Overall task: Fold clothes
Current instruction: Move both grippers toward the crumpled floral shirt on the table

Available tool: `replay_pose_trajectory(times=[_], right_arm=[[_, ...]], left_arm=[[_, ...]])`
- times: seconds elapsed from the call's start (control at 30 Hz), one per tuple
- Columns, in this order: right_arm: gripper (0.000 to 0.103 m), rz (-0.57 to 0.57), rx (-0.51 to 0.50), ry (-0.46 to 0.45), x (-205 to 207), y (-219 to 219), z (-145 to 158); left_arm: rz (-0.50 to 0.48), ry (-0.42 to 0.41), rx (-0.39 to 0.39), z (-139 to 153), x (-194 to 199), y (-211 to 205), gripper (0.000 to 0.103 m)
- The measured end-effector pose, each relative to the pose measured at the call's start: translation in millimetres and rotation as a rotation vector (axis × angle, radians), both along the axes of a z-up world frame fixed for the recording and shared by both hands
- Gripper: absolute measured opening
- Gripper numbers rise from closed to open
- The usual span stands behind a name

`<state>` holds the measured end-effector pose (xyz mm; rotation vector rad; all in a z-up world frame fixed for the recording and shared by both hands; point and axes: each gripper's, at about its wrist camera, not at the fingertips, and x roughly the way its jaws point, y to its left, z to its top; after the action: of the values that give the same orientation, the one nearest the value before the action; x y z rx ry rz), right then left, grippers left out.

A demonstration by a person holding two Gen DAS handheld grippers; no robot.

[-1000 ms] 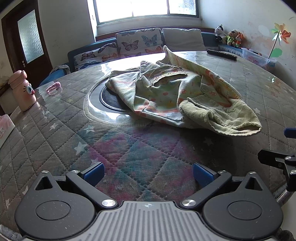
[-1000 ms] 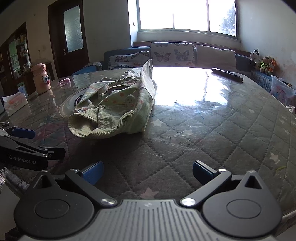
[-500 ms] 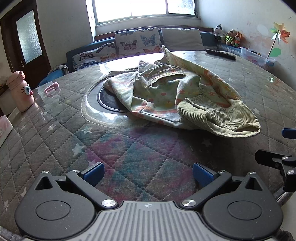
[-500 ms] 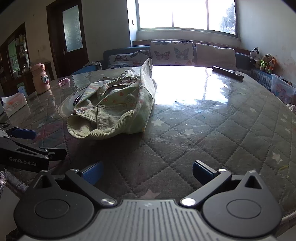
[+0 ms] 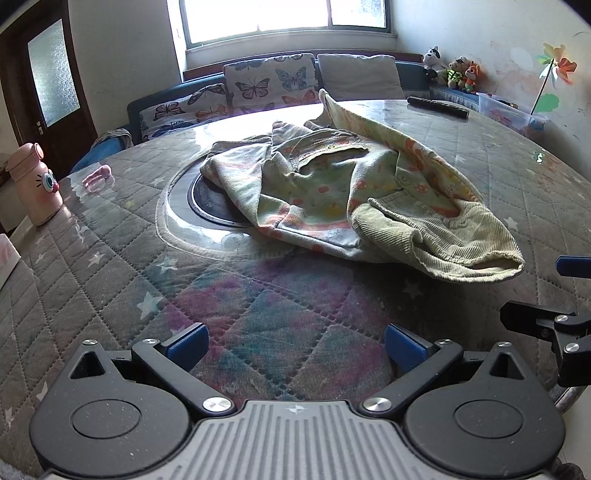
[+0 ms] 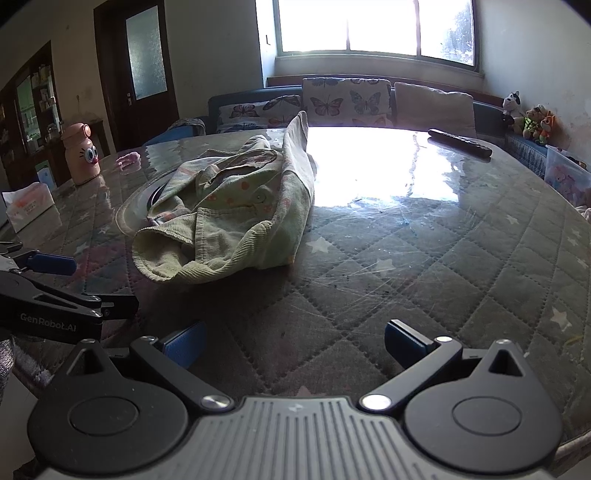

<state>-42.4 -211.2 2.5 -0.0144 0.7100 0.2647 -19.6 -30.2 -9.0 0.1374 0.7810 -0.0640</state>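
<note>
1. This is a home living room with a round table under a quilted, star-patterned cover.
2. Along the top of the frame a sofa with butterfly cushions stands below a bright window.
3. Stuffed toys sit at upper right.
4. A wooden door with frosted glass is at upper left.

Left gripper: black linkage arms, blue finger pads, silver screws, two round black hubs, grey ribbed centre plate. Side plate lettered "GenRobot.AI" in white.
Right gripper: same build; black arms, blue pads, silver screws, grey ribbed plate.
</note>
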Motion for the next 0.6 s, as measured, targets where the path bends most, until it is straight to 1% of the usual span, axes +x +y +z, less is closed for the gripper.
replay_pose_trajectory(times=[0.6], right_arm=[[0.103,-0.011,-0.003,0.016,21.0,-2.7,3.7]], left_arm=[[0.005,0.017,0.009,2.5,19.4,1.8,0.103]])
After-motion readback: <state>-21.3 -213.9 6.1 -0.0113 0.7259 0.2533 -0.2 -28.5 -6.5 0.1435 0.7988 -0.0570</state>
